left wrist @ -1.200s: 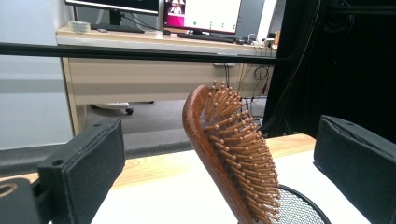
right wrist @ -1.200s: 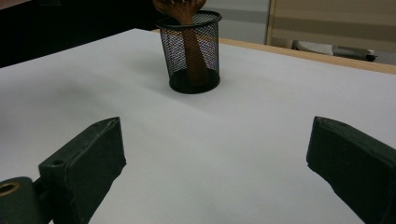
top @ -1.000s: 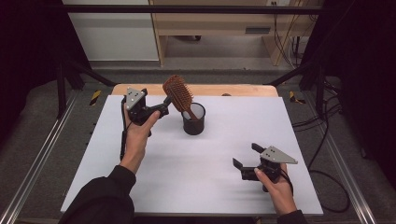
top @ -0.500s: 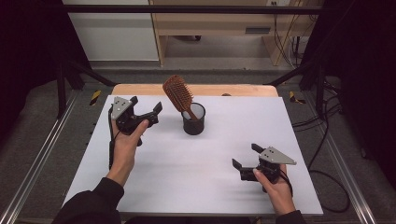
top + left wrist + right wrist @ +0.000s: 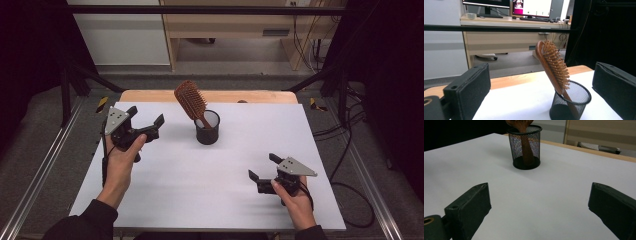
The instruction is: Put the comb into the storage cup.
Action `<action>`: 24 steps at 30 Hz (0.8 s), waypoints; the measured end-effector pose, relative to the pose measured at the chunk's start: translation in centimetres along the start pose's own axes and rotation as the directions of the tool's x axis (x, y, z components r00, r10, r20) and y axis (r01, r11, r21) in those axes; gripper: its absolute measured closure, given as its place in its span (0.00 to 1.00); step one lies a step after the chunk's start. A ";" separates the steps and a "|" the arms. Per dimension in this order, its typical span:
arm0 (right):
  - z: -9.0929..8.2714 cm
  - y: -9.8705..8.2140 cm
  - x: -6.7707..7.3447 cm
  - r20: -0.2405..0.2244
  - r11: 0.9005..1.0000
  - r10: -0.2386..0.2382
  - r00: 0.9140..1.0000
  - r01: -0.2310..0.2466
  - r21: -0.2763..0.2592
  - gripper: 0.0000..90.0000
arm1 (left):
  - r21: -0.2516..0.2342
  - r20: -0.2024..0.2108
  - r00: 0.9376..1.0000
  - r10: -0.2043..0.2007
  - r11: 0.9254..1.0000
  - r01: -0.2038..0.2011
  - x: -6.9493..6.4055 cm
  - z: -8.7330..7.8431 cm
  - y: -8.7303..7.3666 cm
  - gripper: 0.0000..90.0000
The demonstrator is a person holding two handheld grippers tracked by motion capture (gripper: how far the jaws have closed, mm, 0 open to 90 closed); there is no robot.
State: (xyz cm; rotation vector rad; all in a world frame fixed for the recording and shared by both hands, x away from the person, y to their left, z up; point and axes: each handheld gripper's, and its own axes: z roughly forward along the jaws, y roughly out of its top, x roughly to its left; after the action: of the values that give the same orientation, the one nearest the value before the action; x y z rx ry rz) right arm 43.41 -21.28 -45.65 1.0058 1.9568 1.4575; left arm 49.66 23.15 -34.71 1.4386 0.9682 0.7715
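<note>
Brown wooden paddle hairbrush [image 5: 191, 101] stands handle-down in the small black wire-mesh cup [image 5: 207, 127], head sticking out the top and tilted toward the left, leaning on the rim; the cup sits mid-table toward the far edge of the white table [image 5: 200, 190]. The lean looks like it comes from the handle being narrow and the cup wide, so the brush just rests against the rim. Left gripper [image 5: 146, 125] is held up off the table, left of the cup and apart from it, jaws spread wide, nothing between them. Right gripper [image 5: 264, 167] sits low near the front right, jaws also wide apart and empty, aimed at the cup.
</note>
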 end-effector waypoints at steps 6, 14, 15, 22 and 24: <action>0.0 0.0 0.0 -0.006 1.000 0.004 1.000 -0.004 -0.004 0.05 | -0.004 0.003 1.000 -0.001 1.000 0.001 0.5 -1.4 -0.2 0.02; -0.3 0.0 -0.2 0.002 1.000 0.006 1.000 -0.006 -0.017 0.05 | -0.025 -0.014 1.000 0.023 0.999 -0.024 1.6 -3.5 -0.1 0.02; -0.4 0.0 -0.2 0.002 1.000 0.008 1.000 -0.008 -0.020 0.05 | -0.030 -0.018 1.000 0.025 0.999 -0.025 1.8 -3.9 -0.1 0.02; -0.6 -0.1 -0.3 -0.011 0.999 0.025 1.000 -0.025 -0.027 0.05 | -0.021 -0.039 0.999 0.011 1.000 -0.011 3.2 -5.7 -1.1 0.02; -0.9 -0.2 -0.4 -0.004 1.000 0.015 1.000 -0.016 -0.027 0.05 | -0.017 -0.043 0.999 0.005 1.000 -0.005 3.6 -6.3 -1.7 0.02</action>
State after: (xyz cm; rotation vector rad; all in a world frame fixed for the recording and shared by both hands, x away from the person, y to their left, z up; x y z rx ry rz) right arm 42.94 -22.15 -45.54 1.0093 1.9309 1.4913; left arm 45.43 29.08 -36.06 1.4148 0.9884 0.8154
